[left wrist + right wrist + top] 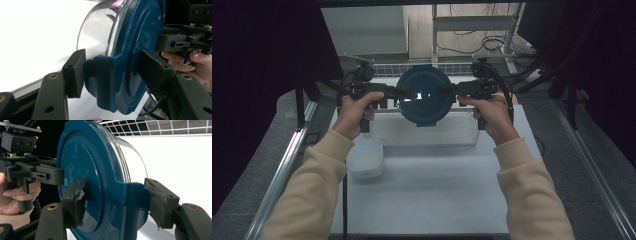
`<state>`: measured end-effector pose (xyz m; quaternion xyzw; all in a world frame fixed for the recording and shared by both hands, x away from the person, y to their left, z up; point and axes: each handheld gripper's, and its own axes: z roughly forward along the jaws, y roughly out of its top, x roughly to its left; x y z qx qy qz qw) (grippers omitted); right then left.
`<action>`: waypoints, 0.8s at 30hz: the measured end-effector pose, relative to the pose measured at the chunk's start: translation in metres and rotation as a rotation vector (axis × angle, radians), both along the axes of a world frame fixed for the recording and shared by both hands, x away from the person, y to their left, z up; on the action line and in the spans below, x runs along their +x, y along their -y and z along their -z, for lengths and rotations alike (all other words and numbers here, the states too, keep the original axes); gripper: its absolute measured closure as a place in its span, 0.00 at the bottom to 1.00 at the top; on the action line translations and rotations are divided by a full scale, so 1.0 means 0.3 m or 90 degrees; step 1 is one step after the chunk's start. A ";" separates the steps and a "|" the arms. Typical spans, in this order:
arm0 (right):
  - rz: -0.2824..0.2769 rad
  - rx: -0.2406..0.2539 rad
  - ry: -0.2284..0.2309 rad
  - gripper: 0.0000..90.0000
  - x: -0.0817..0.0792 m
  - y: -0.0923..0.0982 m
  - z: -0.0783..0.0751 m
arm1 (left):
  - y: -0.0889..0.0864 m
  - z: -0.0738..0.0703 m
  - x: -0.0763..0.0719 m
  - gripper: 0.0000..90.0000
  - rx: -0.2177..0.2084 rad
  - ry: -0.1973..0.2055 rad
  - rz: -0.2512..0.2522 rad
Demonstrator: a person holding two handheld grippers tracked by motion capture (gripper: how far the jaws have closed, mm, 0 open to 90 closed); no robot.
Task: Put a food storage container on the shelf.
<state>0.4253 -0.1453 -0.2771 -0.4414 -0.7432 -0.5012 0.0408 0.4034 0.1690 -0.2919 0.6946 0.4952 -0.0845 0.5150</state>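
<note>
Left hand-held gripper (396, 93) is clamped on one latch tab of the round container with the blue lid (424, 95); right hand-held gripper (446, 91) is clamped on the opposite tab. Container is held in the air between them, above the wire-mesh basket (427, 131) at the far side of the table (432, 195), lid facing up toward the high view.

Left gripper view: pads (74, 72) straddle the lid's tab (100, 75), clear tub body (97, 32) on one side, lid face on the other. Right gripper view shows the same on the other tab (132, 202); its pad facing (79, 202) looks frayed, so grip there may be weaker.

Step looks like a two-handed carry or placement. To do it well:
- keep both squeezes even, tabs are shallow
- move both hands together, no twist across the lid
- keep it level, lower straight

Small white lidded tub (365, 159) sits on the table near the left forearm; clear it.
</note>
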 end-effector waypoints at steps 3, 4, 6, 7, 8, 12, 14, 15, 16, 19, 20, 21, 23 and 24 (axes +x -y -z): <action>0.001 0.000 -0.002 0.40 0.014 -0.008 -0.001 | -0.007 0.000 0.016 0.45 -0.002 -0.006 -0.001; 0.003 0.001 -0.004 0.40 0.019 -0.010 -0.002 | -0.008 0.000 0.022 0.45 -0.005 -0.013 -0.003; 0.006 0.001 -0.005 0.40 0.030 -0.012 -0.003 | -0.010 -0.003 0.042 0.45 -0.006 -0.020 -0.003; 0.009 0.003 -0.009 0.40 0.040 -0.013 -0.004 | -0.009 -0.007 0.049 0.45 -0.004 -0.023 -0.003; 0.010 0.003 -0.012 0.40 0.045 -0.012 -0.005 | -0.009 -0.014 0.058 0.44 0.001 -0.025 0.001; 0.010 0.014 -0.010 0.40 0.065 -0.007 -0.018 | -0.004 -0.039 0.070 0.44 0.012 -0.012 0.001; 0.008 0.010 -0.007 0.40 0.073 -0.007 -0.024 | -0.006 -0.038 0.080 0.44 0.009 -0.016 0.003; 0.009 0.010 -0.009 0.41 0.078 -0.008 -0.026 | -0.007 -0.038 0.088 0.44 0.007 -0.018 -0.001; 0.010 0.010 -0.012 0.40 0.087 -0.010 -0.027 | -0.008 -0.039 0.092 0.44 0.007 -0.020 -0.001; 0.009 0.013 -0.026 0.40 0.115 -0.017 -0.027 | -0.017 -0.043 0.120 0.44 0.013 -0.021 -0.005; 0.010 0.015 -0.030 0.40 0.126 -0.020 -0.026 | -0.020 -0.043 0.133 0.44 0.009 -0.023 -0.013; 0.013 0.020 -0.038 0.41 0.141 -0.026 -0.023 | -0.027 -0.040 0.151 0.44 0.004 -0.033 -0.018; 0.012 0.017 -0.055 0.41 0.173 -0.040 -0.019 | -0.039 -0.034 0.173 0.44 0.005 -0.046 -0.013; 0.011 0.015 -0.055 0.41 0.180 -0.044 -0.017 | -0.044 -0.032 0.180 0.44 0.004 -0.050 -0.013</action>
